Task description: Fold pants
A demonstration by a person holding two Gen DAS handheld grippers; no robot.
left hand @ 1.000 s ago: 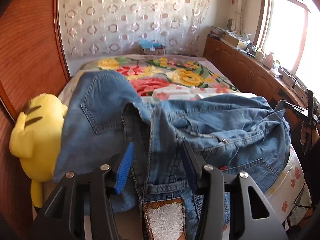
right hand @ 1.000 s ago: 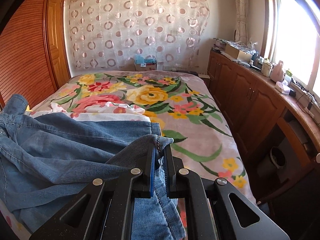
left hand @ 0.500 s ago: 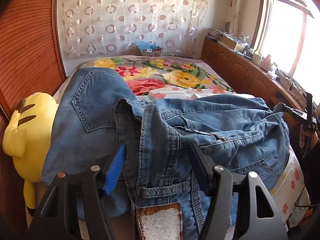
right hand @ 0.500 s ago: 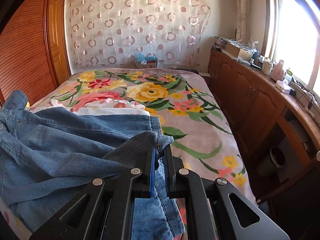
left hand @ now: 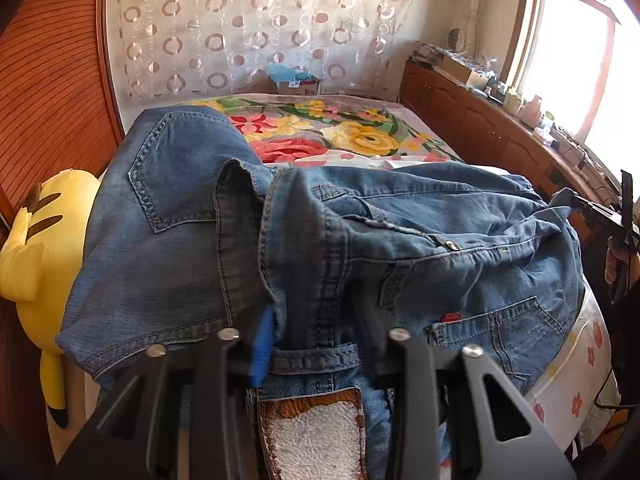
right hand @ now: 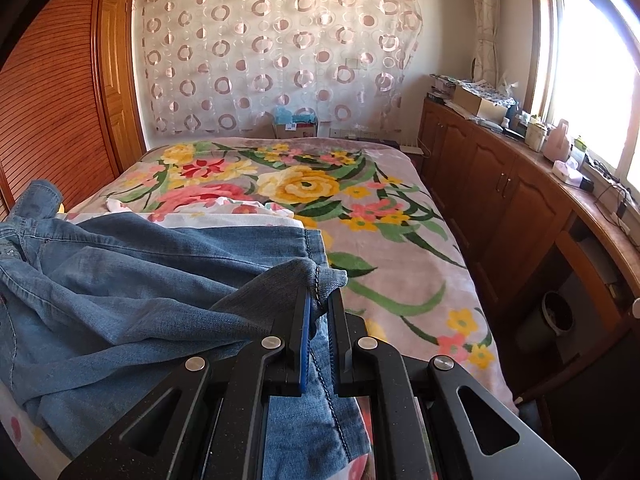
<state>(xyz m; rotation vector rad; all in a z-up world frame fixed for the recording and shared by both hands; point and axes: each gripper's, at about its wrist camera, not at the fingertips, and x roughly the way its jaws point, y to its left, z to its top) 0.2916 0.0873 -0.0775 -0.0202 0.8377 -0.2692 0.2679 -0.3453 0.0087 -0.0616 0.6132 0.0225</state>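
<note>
Blue denim pants (left hand: 360, 240) lie bunched across the near end of the bed, back pockets and waistband with a leather patch facing the left wrist view. My left gripper (left hand: 316, 320) has its fingers on either side of the waistband, pressed into the cloth, tips partly hidden by denim. My right gripper (right hand: 318, 304) is shut on the pants' leg hem (right hand: 320, 276) and holds it a little above the bed; the pants (right hand: 140, 272) spread to its left. The right gripper also shows at the far right of the left wrist view (left hand: 600, 210).
The bed has a floral blanket (right hand: 360, 208). A yellow plush toy (left hand: 40, 248) sits at the bed's left side against the wooden wardrobe (left hand: 48, 80). Wooden cabinets (right hand: 500, 192) with cluttered tops run along the right under the window. A box (right hand: 294, 124) stands by the far curtain.
My left gripper has moved forward onto the waistband and its fingers have narrowed from wide open onto the cloth. The right gripper keeps its hold on the hem, nearly still.
</note>
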